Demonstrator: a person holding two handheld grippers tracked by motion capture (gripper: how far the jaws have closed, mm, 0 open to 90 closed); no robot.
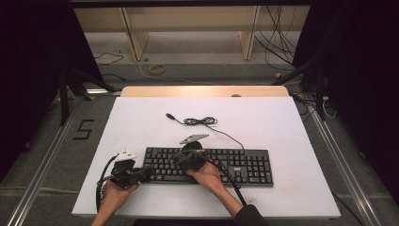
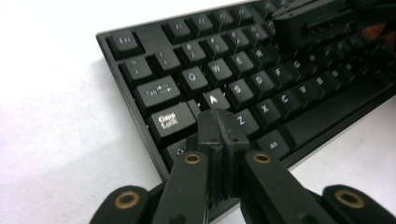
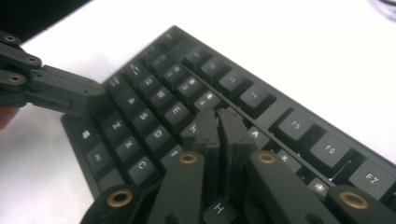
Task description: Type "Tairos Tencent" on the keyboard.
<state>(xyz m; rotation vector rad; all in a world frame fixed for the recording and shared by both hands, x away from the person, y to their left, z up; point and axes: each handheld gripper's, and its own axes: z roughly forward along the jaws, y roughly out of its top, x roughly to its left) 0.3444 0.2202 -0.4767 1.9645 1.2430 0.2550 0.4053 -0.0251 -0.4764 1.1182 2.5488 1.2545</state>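
1. A black keyboard [image 1: 207,165] lies flat on the white table top [image 1: 141,122], in the half nearer the person, its long side running across. That keyboard is the landmark for everything here.
2. Its cable [image 1: 202,121] runs off the far edge of the keyboard, bunches in a small coil beyond it, and ends in a plug lying loose on the white surface.
3. The left gripper [image 1: 147,172] sits at the keyboard's left end, held by the left hand [image 1: 114,193] just off that end.
4. Up close, the left gripper [image 2: 219,126] has its jaws pressed together, nothing between them, tips down on the keys beside Caps Lock [image 2: 172,122], between A and Z.
5. The right gripper [image 1: 181,159] is over the left-centre of the keyboard, with the right hand [image 1: 207,174] resting across the keys behind it.
6. Its jaws are closed against each other too: the right gripper [image 3: 219,123] has its tips low over the letter rows, near the key rows below the function keys.
7. The two grippers are near each other, the left one coming in from the keyboard's end.
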